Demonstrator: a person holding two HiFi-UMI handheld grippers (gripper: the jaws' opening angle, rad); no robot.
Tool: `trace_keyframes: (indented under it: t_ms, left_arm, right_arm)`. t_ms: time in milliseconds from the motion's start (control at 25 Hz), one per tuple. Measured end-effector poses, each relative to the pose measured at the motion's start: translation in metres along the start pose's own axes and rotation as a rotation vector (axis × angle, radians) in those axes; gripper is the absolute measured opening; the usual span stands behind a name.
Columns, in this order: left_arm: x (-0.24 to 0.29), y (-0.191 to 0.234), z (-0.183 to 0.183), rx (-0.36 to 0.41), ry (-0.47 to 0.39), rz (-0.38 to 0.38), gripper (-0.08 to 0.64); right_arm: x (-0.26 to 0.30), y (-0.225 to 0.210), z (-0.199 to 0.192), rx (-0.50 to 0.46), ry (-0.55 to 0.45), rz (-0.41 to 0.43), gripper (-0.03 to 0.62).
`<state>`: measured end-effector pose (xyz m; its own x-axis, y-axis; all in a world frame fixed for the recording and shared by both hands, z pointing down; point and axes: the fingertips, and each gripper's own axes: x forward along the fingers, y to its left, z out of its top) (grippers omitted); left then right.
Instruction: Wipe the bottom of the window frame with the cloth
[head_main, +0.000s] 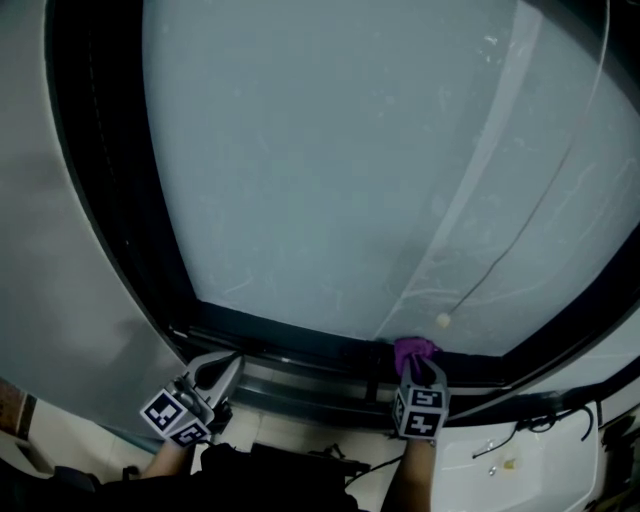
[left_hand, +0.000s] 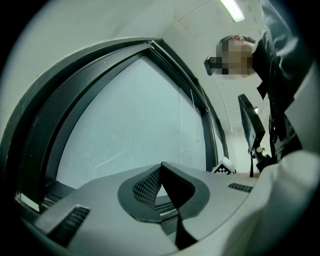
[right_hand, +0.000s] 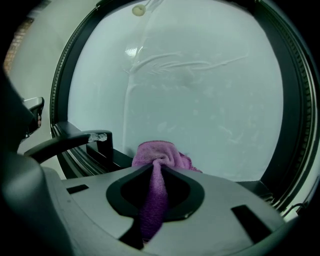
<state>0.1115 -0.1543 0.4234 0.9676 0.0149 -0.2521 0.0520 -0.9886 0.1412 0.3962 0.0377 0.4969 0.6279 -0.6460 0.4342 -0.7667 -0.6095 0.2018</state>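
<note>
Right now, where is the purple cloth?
The cloth is low and right of centre in the head view, pinched between the jaws of the right gripper, at the bottom of the window frame.

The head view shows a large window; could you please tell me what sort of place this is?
Probably an indoor office or workroom: a big dark-framed window, a ceiling strip light and what looks like a monitor.
</note>
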Motion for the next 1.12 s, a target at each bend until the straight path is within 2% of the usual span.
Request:
trace_keyframes:
  t_ms: [280,560,760,920,1120]
  left_arm:
    - [-0.012,0.007,0.002,-0.007,-0.001,0.027,-0.003]
    - [-0.025,0.010,0.003,-0.015,-0.001,0.045,-0.003]
    - [-0.032,0.011,0.005,-0.015,-0.005,0.059,-0.003]
    - [-0.033,0.007,0.002,-0.024,0.000,0.057,-0.003]
    - [-0.032,0.003,0.002,-0.022,-0.003,0.050,-0.003]
  right_arm:
    - [-0.001,0.011,0.006,-0.013,-0.013,-0.002,0.057]
    - [-0.007,0.015,0.021,0.123,-0.083,0.091,0.056]
    - [-0.013,0.028,0.031,0.074,-0.110,0.116,0.057]
    - [-0.021,0.040,0.043,0.089,-0.172,0.193,0.057]
    - [-0.025,0.062,0.040,0.021,-0.199,0.279,0.057]
